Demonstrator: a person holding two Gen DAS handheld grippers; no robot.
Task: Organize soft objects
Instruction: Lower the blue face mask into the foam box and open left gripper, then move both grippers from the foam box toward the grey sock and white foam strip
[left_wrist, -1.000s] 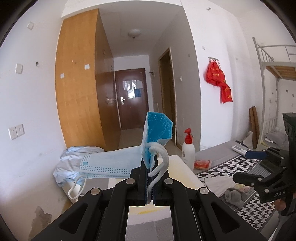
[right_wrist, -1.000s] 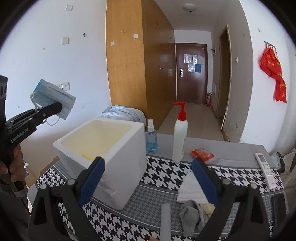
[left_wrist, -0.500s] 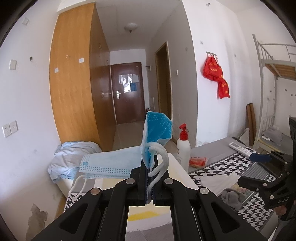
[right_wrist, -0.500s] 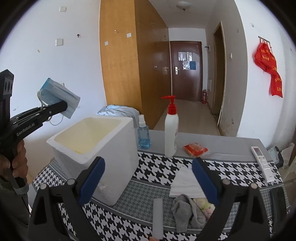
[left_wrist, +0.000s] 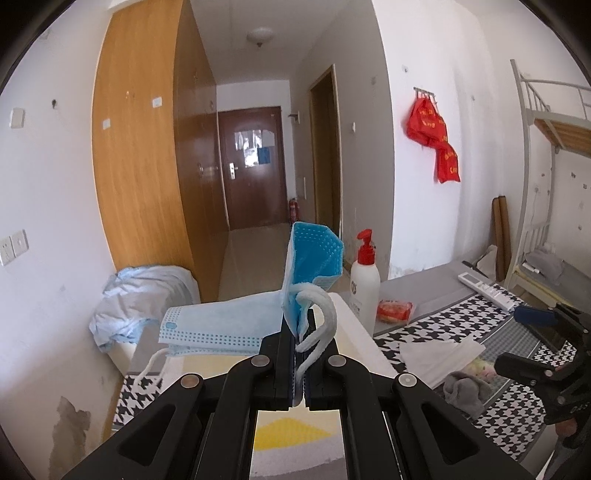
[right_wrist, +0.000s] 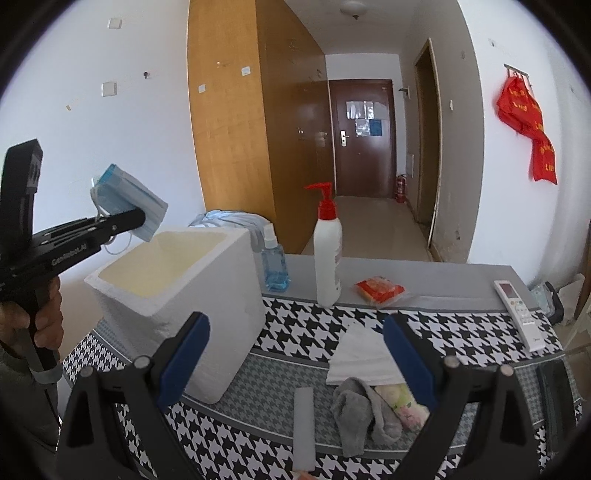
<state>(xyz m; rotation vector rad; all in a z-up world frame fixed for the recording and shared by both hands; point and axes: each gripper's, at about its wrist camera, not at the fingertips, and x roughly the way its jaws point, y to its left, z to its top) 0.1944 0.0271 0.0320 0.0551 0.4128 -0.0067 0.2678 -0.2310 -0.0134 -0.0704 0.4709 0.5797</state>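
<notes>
My left gripper (left_wrist: 300, 328) is shut on a stack of blue face masks (left_wrist: 221, 325), held just above the open top of a white foam box (left_wrist: 354, 325). In the right wrist view the left gripper (right_wrist: 138, 218) holds the masks (right_wrist: 127, 201) over the left rim of the box (right_wrist: 207, 291). My right gripper (right_wrist: 295, 332) is open and empty, above the checkered table. Below it lie a grey sock (right_wrist: 356, 413), a pale floral cloth (right_wrist: 402, 402) and a white folded tissue (right_wrist: 364, 354).
A white pump bottle (right_wrist: 327, 258), a blue spray bottle (right_wrist: 273, 266), a red packet (right_wrist: 380, 290) and a remote (right_wrist: 519, 314) are at the table's far side. A white strip (right_wrist: 303, 428) lies near the front. A bundle of light fabric (left_wrist: 140, 295) sits by the wall.
The left gripper with the masks has moved closer over the foam box. The right gripper has shifted a little left and forward, staying open.
</notes>
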